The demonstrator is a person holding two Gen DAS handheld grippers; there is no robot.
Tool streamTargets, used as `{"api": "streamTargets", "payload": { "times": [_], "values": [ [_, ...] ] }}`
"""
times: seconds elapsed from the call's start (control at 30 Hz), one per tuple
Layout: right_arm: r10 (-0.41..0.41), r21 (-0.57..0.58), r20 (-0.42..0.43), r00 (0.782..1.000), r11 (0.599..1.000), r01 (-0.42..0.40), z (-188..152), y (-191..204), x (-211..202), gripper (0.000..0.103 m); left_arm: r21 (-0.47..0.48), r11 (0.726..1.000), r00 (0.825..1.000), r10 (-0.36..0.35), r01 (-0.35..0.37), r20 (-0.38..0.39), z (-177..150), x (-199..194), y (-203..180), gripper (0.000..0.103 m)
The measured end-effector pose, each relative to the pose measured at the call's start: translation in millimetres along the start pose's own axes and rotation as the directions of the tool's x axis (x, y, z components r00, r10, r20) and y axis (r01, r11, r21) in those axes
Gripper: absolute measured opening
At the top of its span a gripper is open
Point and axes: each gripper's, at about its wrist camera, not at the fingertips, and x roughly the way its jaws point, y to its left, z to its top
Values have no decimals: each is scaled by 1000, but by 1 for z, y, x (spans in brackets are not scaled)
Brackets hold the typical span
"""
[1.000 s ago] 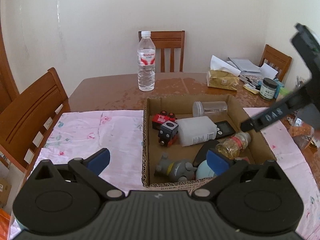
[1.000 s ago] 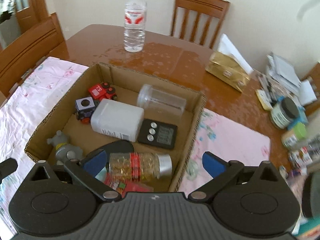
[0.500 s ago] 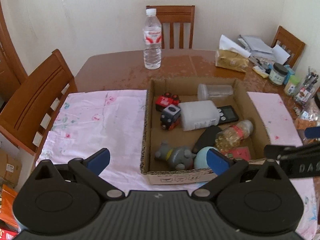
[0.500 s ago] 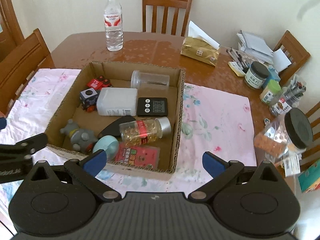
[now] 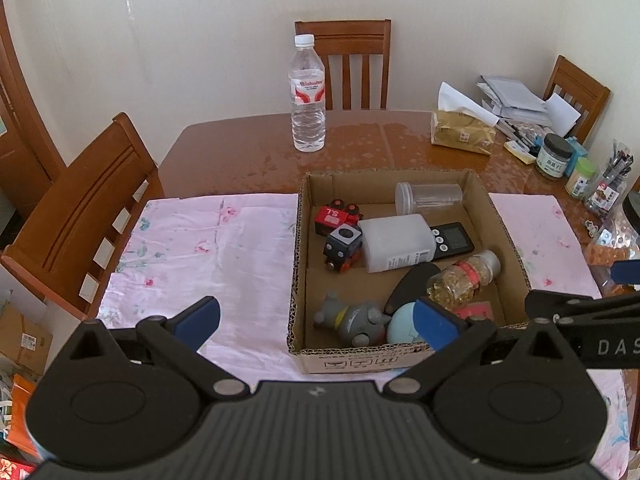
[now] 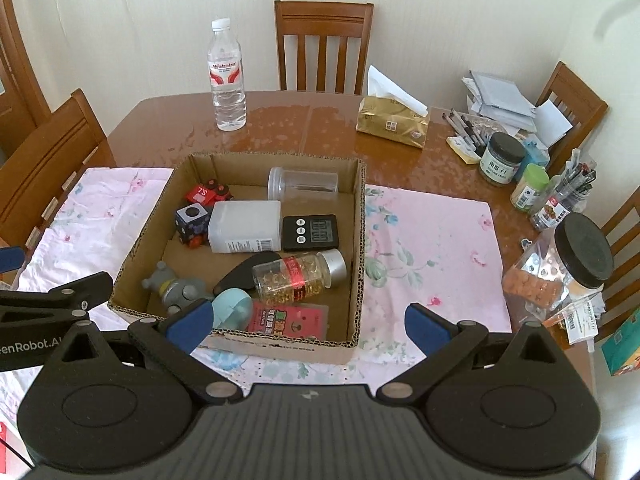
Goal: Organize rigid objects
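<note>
A cardboard box [image 5: 298, 248] [image 6: 360, 240] sits on a pink cloth. It holds a white bottle [image 5: 396, 242] [image 6: 245, 226], a clear jar [image 5: 428, 197] [image 6: 303, 184], a black timer [image 6: 310, 232], a capsule bottle [image 5: 464, 278] [image 6: 298, 276], red and black toy trains [image 5: 340, 232] [image 6: 198, 210], a grey figure [image 5: 350, 320] [image 6: 174, 286], a blue round toy [image 6: 232, 306] and a red packet [image 6: 290, 318]. My left gripper [image 5: 316, 322] and right gripper [image 6: 308, 322] are both open and empty, held above the table's near side.
A water bottle [image 5: 307, 94] [image 6: 226, 76] stands behind the box. A gold tissue pack [image 6: 392, 122], papers, jars [image 6: 500, 158] and a big black-lidded jar [image 6: 560, 268] crowd the right side. Wooden chairs [image 5: 80, 208] surround the brown table [image 6: 280, 132].
Both grippers have drawn back and up from the box, so the whole box and table show. The right gripper no longer hovers over the capsule bottle.
</note>
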Motion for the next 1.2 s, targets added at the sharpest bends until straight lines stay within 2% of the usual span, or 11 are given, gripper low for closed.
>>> {"api": "streamTargets", "payload": {
  "times": [1.2],
  "values": [
    [-9, 21, -4, 1000, 1000, 9, 0, -1, 0, 103, 18, 1000, 1000, 12, -12, 6, 2, -3, -2, 102]
  ]
}}
